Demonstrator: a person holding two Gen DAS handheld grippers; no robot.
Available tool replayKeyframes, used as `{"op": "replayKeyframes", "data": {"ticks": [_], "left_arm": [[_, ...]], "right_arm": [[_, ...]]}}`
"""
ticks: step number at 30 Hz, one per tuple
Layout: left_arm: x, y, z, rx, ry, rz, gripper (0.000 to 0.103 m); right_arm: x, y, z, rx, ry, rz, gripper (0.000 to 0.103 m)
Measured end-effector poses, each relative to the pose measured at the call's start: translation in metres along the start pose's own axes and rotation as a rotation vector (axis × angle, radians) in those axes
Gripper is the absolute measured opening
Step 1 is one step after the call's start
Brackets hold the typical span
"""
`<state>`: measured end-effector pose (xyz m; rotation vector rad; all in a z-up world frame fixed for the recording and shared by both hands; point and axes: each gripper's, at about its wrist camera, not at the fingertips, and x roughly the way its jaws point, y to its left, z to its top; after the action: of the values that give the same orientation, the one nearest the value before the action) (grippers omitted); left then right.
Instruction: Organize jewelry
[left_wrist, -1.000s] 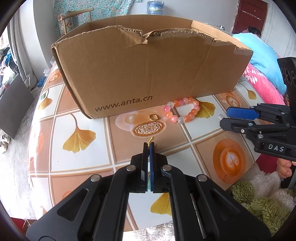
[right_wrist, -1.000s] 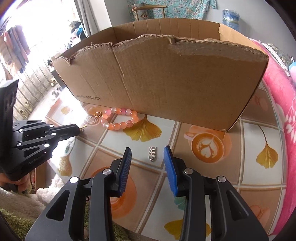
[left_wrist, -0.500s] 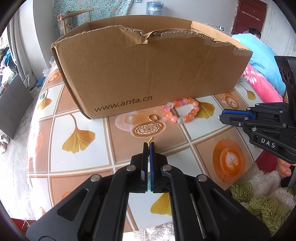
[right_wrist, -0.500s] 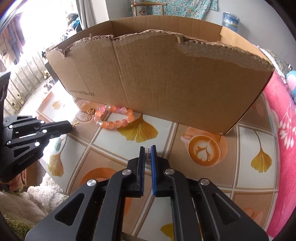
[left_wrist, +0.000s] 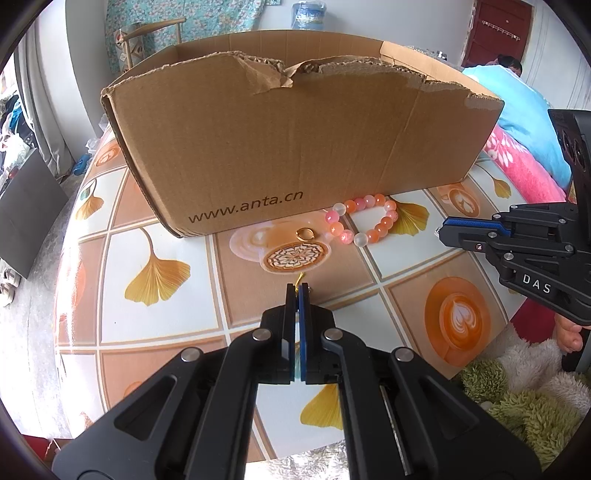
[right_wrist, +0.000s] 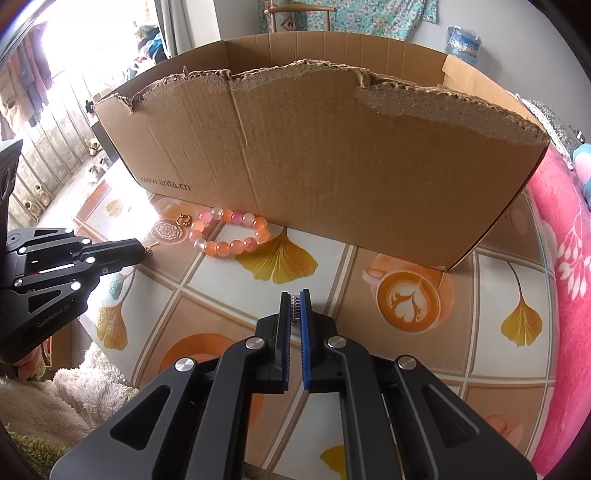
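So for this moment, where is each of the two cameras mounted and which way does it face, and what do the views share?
Left wrist: on the left gripper, angled down at the table; shut on a small gold piece; right gripper enters at the right edge.
Right wrist: on the right gripper, angled down; shut on a small silver piece; left gripper at the left edge.
Shared: cardboard box, bead bracelet, gold ring.
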<state>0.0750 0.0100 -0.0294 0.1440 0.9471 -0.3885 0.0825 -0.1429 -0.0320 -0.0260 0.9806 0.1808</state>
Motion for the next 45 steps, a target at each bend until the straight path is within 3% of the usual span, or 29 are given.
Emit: {"op": "replayKeyframes", "data": {"ticks": [9, 19, 25, 29, 32, 34, 41, 45], "left_arm": [[-0.006, 0.001, 0.001, 0.003, -0.015, -0.008, 0.001], [-0.057, 0.002, 0.015, 0.020, -0.128, -0.074, 0.001], [-0.109, 0.007, 0.050, 0.031, -0.289, -0.148, 0.001], [-0.123, 0.012, 0.081, 0.051, -0.364, -0.172, 0.001], [-0.110, 0.018, 0.108, 0.044, -0.342, -0.155, 0.001], [-0.092, 0.025, 0.126, 0.012, -0.290, -0.182, 0.001], [-0.019, 0.043, 0.157, -0.047, -0.090, -0.210, 0.001], [0.005, 0.054, 0.157, -0.083, -0.023, -0.213, 0.001]], "right_arm": [[-0.012, -0.005, -0.003, 0.013, -0.023, 0.021, 0.005], [-0.060, -0.003, 0.014, -0.002, -0.130, 0.048, 0.005], [-0.103, 0.004, 0.043, -0.036, -0.259, 0.084, 0.005], [-0.118, 0.002, 0.070, -0.065, -0.338, 0.105, 0.005], [-0.111, -0.005, 0.096, -0.081, -0.351, 0.113, 0.005], [-0.098, -0.012, 0.110, -0.070, -0.315, 0.139, 0.005], [-0.024, -0.038, 0.154, 0.028, -0.082, 0.234, 0.005], [0.002, -0.045, 0.162, 0.058, -0.002, 0.261, 0.006]]}}
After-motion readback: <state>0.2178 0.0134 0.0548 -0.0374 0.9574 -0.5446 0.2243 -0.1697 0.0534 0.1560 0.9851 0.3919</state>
